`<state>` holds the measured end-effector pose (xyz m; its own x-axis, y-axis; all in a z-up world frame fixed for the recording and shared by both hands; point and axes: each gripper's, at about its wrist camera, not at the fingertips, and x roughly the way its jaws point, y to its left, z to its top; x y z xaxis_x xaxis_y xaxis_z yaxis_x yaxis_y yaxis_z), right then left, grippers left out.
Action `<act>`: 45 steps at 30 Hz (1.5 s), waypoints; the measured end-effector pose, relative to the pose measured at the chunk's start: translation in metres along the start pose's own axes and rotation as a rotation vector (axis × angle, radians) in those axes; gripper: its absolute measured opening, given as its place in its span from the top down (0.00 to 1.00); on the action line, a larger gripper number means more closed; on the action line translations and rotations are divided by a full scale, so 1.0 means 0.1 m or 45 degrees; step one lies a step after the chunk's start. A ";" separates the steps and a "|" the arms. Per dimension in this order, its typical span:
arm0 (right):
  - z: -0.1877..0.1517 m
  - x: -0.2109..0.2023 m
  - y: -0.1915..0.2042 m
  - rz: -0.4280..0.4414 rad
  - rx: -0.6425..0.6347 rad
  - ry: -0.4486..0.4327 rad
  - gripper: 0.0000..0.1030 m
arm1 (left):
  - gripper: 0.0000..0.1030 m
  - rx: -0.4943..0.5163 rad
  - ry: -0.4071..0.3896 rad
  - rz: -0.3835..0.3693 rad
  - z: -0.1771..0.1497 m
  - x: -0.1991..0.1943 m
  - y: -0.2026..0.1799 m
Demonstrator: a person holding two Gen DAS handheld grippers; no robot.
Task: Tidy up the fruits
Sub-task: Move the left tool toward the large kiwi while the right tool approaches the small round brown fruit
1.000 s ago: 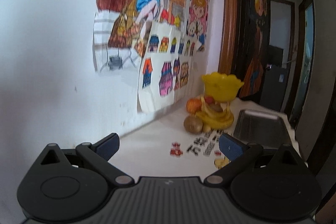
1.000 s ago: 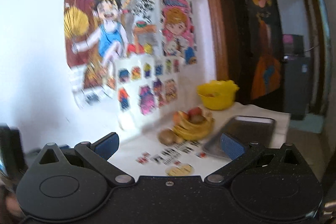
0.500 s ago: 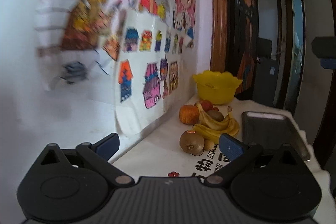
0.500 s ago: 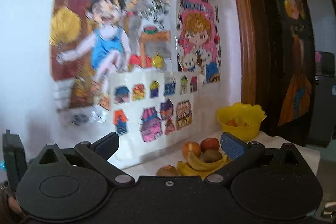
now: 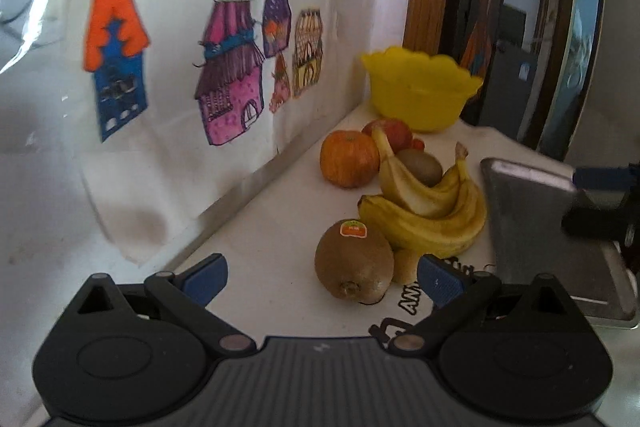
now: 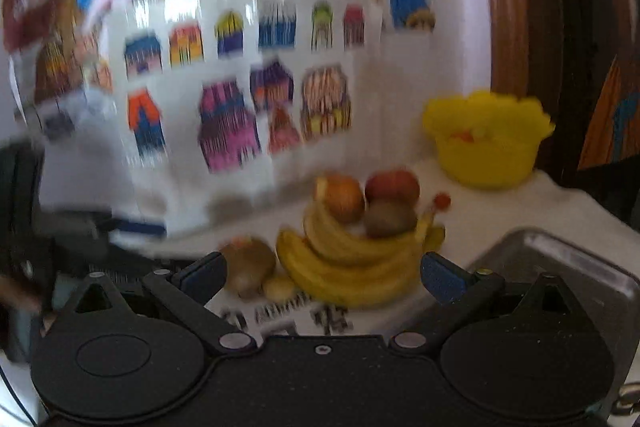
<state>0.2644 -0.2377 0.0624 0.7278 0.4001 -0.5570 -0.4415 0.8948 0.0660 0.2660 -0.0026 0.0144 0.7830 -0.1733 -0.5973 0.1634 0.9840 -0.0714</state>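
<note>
A pile of fruit lies on the white tabletop by the wall: a stickered kiwi [image 5: 354, 261], a banana bunch [image 5: 428, 215], an orange-red apple [image 5: 349, 159], a red apple [image 5: 394, 131] and a second kiwi [image 5: 420, 167]. My left gripper [image 5: 322, 281] is open, low over the table, with the stickered kiwi just ahead between its fingers. My right gripper [image 6: 322, 277] is open too, facing the bananas [image 6: 352, 267] and kiwi [image 6: 248, 267]; that view is blurred. A yellow bowl [image 5: 420, 87] stands behind the fruit.
A metal tray [image 5: 544, 227] lies to the right of the fruit. The right gripper's blue fingertip [image 5: 600, 177] shows over it. Drawings [image 5: 232, 79] cover the wall on the left. A small yellowish fruit [image 5: 404, 267] sits next to the kiwi. A dark doorway [image 5: 520, 27] is behind.
Both grippers have dropped and moved closer to the fruit pile, which now looks much larger. The right gripper's view has swung downward. Both stay open.
</note>
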 end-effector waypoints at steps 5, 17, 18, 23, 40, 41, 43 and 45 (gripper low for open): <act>-0.07 0.21 0.15 -0.062 -0.081 0.102 0.01 | 0.00 0.001 0.135 0.034 0.17 0.17 0.00; -0.12 0.68 0.45 -0.190 -0.020 0.281 0.16 | 0.01 0.139 0.355 -0.057 0.42 0.54 -0.15; -0.12 0.70 0.47 -0.189 -0.010 0.284 0.17 | 0.01 0.140 0.362 -0.066 0.43 0.56 -0.16; -0.12 0.82 0.52 -0.200 0.026 0.301 0.28 | 0.01 0.136 0.405 -0.102 0.50 0.66 -0.15; -0.09 1.08 0.53 -0.178 0.072 0.309 0.52 | 0.19 0.123 0.557 -0.192 0.57 0.89 -0.11; -0.10 1.08 0.53 -0.180 0.075 0.307 0.52 | 0.21 0.118 0.565 -0.195 0.56 0.90 -0.11; -0.10 1.08 0.54 -0.185 0.088 0.304 0.53 | 0.21 0.105 0.578 -0.197 0.56 0.92 -0.10; -0.10 1.08 0.55 -0.178 0.108 0.301 0.57 | 0.22 0.085 0.581 -0.203 0.56 0.93 -0.08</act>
<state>0.3136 -0.1477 -0.0025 0.6316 0.2234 -0.7424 -0.2928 0.9554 0.0384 0.3711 -0.0294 0.0043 0.4043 -0.2710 -0.8736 0.3098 0.9392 -0.1480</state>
